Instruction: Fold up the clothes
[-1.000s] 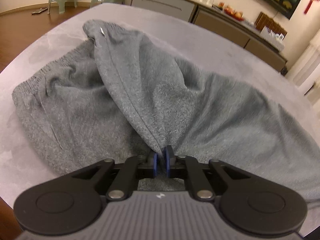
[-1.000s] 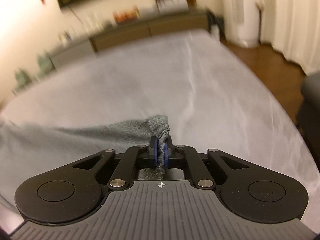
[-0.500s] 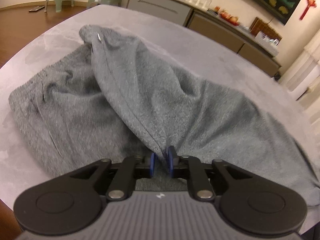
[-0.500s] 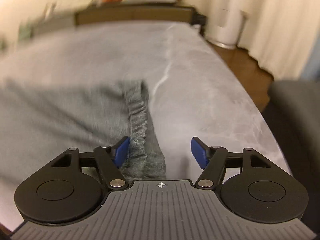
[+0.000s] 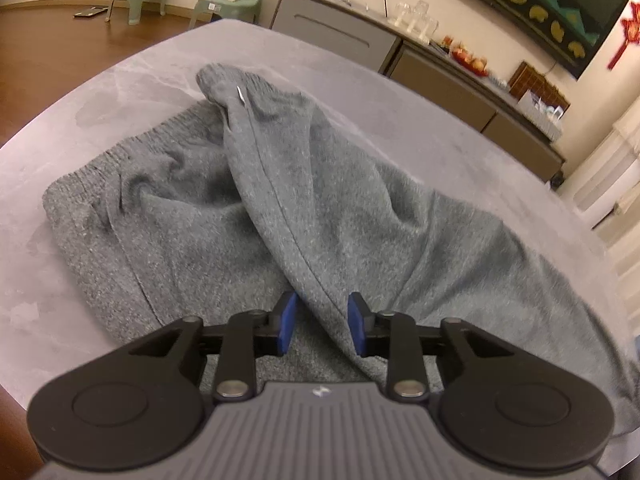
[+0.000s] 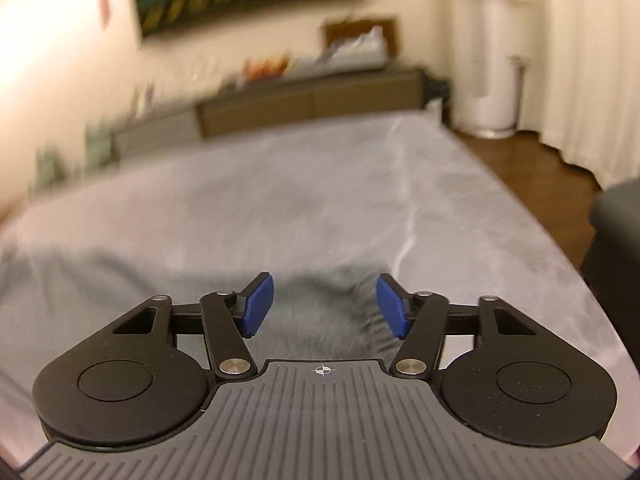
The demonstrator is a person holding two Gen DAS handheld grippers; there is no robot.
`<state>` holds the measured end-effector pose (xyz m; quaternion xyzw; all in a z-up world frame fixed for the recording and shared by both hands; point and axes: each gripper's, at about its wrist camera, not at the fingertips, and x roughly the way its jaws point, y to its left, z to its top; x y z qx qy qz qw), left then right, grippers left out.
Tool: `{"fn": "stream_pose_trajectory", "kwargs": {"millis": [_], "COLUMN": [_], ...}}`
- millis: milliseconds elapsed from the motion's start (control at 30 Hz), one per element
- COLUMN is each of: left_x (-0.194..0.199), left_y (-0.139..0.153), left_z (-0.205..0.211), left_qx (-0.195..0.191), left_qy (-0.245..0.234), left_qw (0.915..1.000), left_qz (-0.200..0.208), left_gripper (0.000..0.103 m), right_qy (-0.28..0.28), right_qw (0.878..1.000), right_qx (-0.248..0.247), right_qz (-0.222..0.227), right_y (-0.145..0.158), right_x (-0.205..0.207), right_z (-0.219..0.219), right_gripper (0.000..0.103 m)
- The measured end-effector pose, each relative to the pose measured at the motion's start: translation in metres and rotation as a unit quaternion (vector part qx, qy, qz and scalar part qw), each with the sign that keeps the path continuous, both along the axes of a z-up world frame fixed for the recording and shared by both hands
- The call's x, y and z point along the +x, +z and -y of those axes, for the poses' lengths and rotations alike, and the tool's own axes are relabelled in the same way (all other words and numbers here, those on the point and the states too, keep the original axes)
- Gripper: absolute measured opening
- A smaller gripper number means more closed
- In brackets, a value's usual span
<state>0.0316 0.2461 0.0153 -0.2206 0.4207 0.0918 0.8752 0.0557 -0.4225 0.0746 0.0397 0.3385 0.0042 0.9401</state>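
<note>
sweatpants (image 5: 320,208): soft, limp, light; take waistband (image 5: 132,148), frame left | left gripper (image 5: 322,322): opening, fold between, unpinched | right gripper (image 6: 322,306): closing, empty

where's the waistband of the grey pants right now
In the left wrist view the waistband lies at the left end of the grey pants, on the grey table, with one leg's cuff folded over just behind it.

- Grey knit trousers (image 5: 280,208): heather-grey sweat fabric, crumpled on the grey tabletop (image 5: 140,68).
- Elastic waistband (image 5: 116,156): gathered, toward 10 o'clock.
- Raised seam ridge (image 5: 276,200): runs from 12 to 6 o'clock.
- Ribbed cuff end (image 6: 360,304): blurred, lying flat at the garment's 3 o'clock end.
</note>
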Motion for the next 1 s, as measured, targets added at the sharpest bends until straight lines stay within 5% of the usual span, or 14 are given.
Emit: {"fn": "stream_pose_trajectory", "kwargs": {"millis": [67,167,267,367,433,500,567,700,867,1000], "left_x": [0.003,0.003,-0.004,-0.006,-0.006,-0.007,-0.011,-0.012,-0.014,-0.033], "left_y": [-0.001,0.001,0.015,0.024,0.025,0.025,0.022,0.01,-0.025,-0.041], "left_z": [0.001,-0.004,-0.023,-0.047,-0.064,-0.08,-0.093,-0.107,-0.137,-0.164], "left_qx": [0.007,0.014,0.007,-0.001,-0.009,-0.022,-0.051,-0.083,-0.082,-0.155], "left_qy": [0.002,0.014,0.051,0.09,0.112,0.132,0.141,0.13,0.144,0.155], "left_qw": [1.0,0.9998,0.9981,0.9944,0.9918,0.989,0.9861,0.9861,0.9862,0.975], "left_qz": [-0.004,0.002,0.034,0.055,0.06,0.064,0.07,0.061,0.011,0.035], "left_gripper": [0.028,0.028,0.036,0.039,0.039,0.039,0.039,0.041,0.037,0.029], "right_qy": [-0.02,-0.083,-0.061,0.032,0.087,0.064,0.034,0.034,0.199,0.344], "right_qw": [0.997,0.99,0.993,0.996,0.995,0.984,0.968,0.977,0.961,0.927], "right_qx": [-0.049,-0.081,-0.098,-0.069,-0.046,-0.134,-0.24,-0.206,-0.168,-0.116], "right_qz": [-0.05,-0.073,-0.006,0.037,-0.029,-0.1,-0.064,0.047,0.089,0.098], "right_y": [-0.015,-0.02,0.013,0.032,0.016,-0.009,-0.005,0.049,0.081,0.089], "right_x": [0.024,0.042,0.016,-0.016,-0.017,-0.004,-0.006,-0.029,-0.051,-0.05], "right_z": [-0.005,0.006,-0.015,-0.049,-0.068,-0.088,-0.112,-0.171,-0.337,-0.495], "right_gripper": [0.042,0.058,0.054,0.064,0.07,0.056,0.058,0.063,0.073,0.081]}}
